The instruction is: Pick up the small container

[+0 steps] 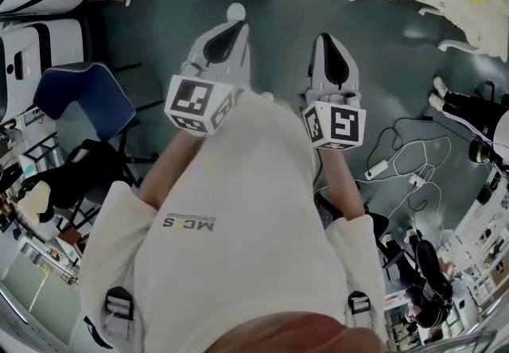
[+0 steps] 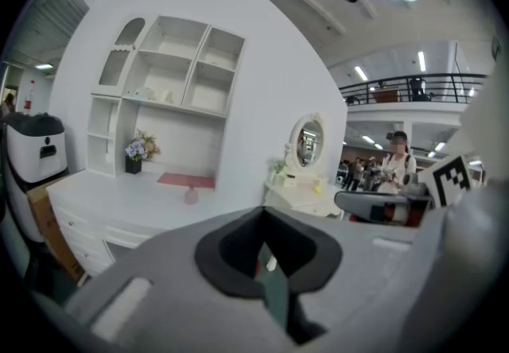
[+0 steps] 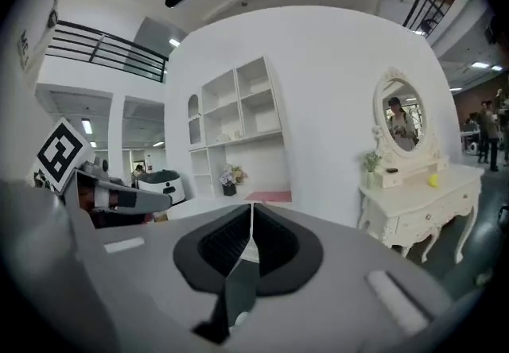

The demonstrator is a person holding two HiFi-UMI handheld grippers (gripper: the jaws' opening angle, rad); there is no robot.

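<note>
Head view: left gripper (image 1: 233, 17) & right gripper (image 1: 326, 41) held out side by side over grey floor (image 1: 278, 25). 1 blue chair (image 1: 83, 101) to your left, cables (image 1: 413, 160) to your right.

Only the gripper views show the desk (image 2: 119, 200). On and around it: 1 shelf unit (image 2: 171, 65), 1 flower pot (image 2: 134, 157), 1 pink mat (image 2: 187, 180), plus 1 dressing table w/ oval mirror (image 2: 306, 141) beside it.

Small container (image 2: 191, 195): pinkish, on desk just in front of mat. Seen in left gripper view only; in right gripper view your jaws' tip covers that spot.

Both pairs of jaws closed tight, holding nothing, well apart from container.
</note>
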